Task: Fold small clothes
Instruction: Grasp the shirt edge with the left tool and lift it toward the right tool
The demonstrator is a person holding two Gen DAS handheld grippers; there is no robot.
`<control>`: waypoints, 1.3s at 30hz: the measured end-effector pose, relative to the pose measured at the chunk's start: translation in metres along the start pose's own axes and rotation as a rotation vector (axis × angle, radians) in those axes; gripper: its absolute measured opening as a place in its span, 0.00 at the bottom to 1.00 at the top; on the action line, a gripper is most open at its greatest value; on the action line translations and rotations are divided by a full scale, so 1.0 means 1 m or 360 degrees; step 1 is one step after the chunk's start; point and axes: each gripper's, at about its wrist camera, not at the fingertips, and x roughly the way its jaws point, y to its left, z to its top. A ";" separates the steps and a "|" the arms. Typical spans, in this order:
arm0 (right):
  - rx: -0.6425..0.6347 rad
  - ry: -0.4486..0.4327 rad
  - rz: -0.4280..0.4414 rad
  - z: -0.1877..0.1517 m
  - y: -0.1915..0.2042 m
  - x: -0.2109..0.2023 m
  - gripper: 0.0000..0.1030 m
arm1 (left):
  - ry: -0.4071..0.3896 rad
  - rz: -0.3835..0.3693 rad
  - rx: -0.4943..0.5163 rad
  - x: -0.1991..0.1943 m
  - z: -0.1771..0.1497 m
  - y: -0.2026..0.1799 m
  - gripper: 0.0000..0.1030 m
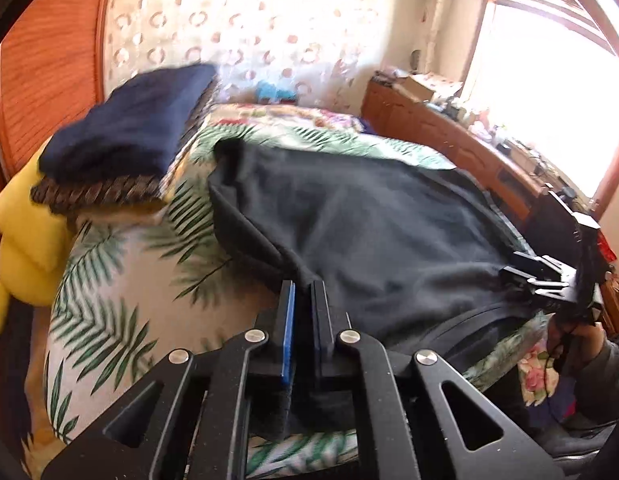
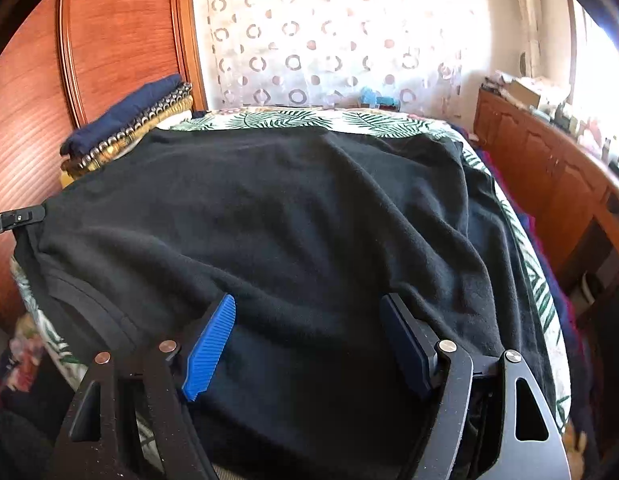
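a black garment [image 2: 269,220] lies spread over the bed [image 1: 109,280], its near left edge pinched in the left tool [image 1: 304,292], while the right tool [image 2: 307,312] gapes wide above it.

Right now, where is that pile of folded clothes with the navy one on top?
In both views the folded pile sits at the far left of the bed, beside the wooden wardrobe and just beyond the spread black garment.
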 end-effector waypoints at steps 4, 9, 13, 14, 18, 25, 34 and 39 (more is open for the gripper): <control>-0.0007 -0.0017 -0.0061 -0.003 -0.008 -0.015 0.75 | -0.0077 -0.0074 0.0052 -0.004 0.018 -0.026 0.07; 0.0037 -0.0050 -0.0061 -0.006 -0.024 -0.037 0.75 | -0.0127 -0.0222 0.0128 0.005 0.041 -0.063 0.07; 0.0051 -0.0089 -0.0109 -0.009 -0.033 -0.052 0.75 | -0.0137 -0.0342 0.0175 0.017 0.059 -0.089 0.07; 0.0055 -0.0097 -0.0117 -0.009 -0.035 -0.055 0.75 | -0.0134 -0.0372 0.0189 0.018 0.062 -0.096 0.07; 0.0081 -0.0122 -0.0112 -0.015 -0.041 -0.065 0.75 | -0.0168 -0.0482 0.0283 0.026 0.084 -0.136 0.07; 0.0106 -0.0165 -0.0141 -0.021 -0.051 -0.083 0.75 | -0.0147 -0.0672 0.0410 0.048 0.112 -0.200 0.07; 0.0151 -0.0216 -0.0184 -0.031 -0.062 -0.106 0.75 | -0.0087 -0.0839 0.0536 0.054 0.120 -0.263 0.07; 0.0175 -0.0216 -0.0257 -0.037 -0.067 -0.114 0.75 | -0.0006 -0.0802 0.0580 0.064 0.106 -0.276 0.07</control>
